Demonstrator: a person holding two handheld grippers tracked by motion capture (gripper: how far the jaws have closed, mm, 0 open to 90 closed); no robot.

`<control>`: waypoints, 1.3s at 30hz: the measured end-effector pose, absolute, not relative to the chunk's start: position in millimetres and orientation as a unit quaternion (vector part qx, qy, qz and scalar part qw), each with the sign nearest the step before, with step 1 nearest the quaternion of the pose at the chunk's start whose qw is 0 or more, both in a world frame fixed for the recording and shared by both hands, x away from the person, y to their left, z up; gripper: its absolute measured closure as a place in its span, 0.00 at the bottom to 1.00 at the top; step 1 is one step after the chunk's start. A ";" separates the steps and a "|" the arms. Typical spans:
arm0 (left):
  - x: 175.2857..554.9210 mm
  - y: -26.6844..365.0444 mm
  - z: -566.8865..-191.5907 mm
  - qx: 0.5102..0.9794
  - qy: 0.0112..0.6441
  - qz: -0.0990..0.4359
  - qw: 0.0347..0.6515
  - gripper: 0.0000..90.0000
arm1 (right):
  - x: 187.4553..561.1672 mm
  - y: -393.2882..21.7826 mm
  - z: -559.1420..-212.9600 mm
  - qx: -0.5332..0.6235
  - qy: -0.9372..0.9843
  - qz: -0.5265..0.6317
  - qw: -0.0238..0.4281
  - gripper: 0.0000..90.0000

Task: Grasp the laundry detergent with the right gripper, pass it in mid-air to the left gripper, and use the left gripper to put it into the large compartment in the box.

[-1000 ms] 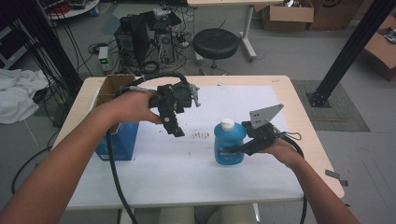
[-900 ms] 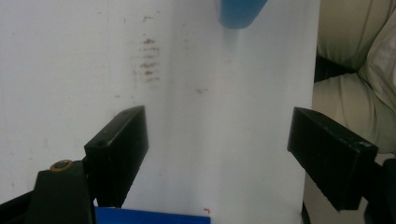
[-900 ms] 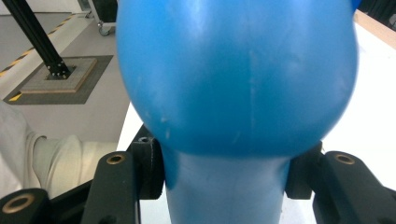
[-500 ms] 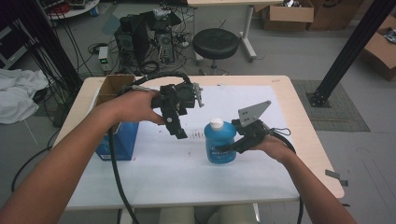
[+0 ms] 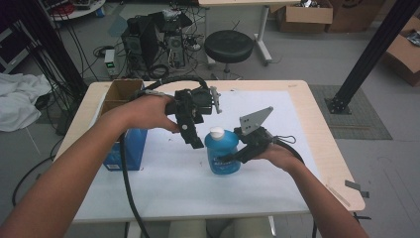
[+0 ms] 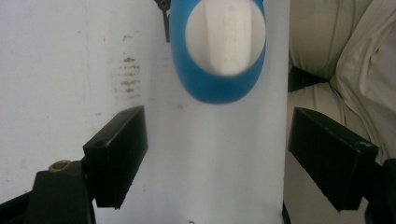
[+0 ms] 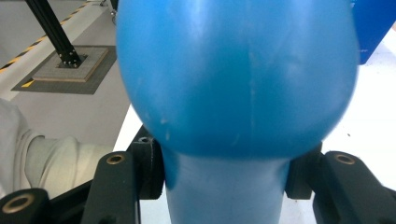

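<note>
A blue bottle (image 5: pixel 224 157) with a white cap (image 5: pixel 217 132) stands upright over the white sheet, right of the middle. My right gripper (image 5: pixel 231 159) comes in from the right and is shut on it; in the right gripper view both pads press the bottle's (image 7: pixel 233 79) narrower part, with my right gripper (image 7: pixel 224 175) around it. My left gripper (image 5: pixel 194 141) hangs just up and left of the cap, pointing down. My left gripper (image 6: pixel 217 154) stands open with nothing between its fingers, and the cap (image 6: pixel 225 37) lies below it.
A blue box (image 5: pixel 124 148) with an open cardboard top sits at the table's left edge. The white sheet (image 5: pixel 163 178) covers most of the wooden table (image 5: pixel 322 148). A stool (image 5: pixel 229 45) and computer gear stand on the floor beyond.
My right gripper has carried the bottle leftward, closer to the left gripper. The left gripper has hardly moved.
</note>
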State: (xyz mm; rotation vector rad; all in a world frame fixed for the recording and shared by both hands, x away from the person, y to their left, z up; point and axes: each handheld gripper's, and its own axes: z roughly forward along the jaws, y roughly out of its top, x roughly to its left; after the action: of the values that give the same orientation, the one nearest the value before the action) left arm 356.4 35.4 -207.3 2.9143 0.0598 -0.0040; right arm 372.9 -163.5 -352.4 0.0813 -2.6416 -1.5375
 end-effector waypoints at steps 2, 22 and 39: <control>355.9 34.7 -207.4 0.994 0.020 -0.002 0.112 0.23 | 373.0 -160.1 -352.4 0.028 -0.864 -0.501 0.043 0.50; 361.6 27.1 -211.6 0.994 0.029 0.009 0.101 0.23 | 376.3 -141.1 -351.7 0.024 -0.870 -0.491 0.033 0.50; 361.4 14.5 -218.6 0.995 0.020 0.008 0.096 0.23 | 376.0 -136.0 -347.6 0.014 -0.865 -0.502 0.027 0.50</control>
State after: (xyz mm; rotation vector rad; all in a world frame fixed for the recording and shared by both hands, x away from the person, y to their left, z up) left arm 361.4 14.5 -218.6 2.9482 0.0589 0.0237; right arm 376.0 -136.0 -347.6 0.0433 -2.6708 -1.5497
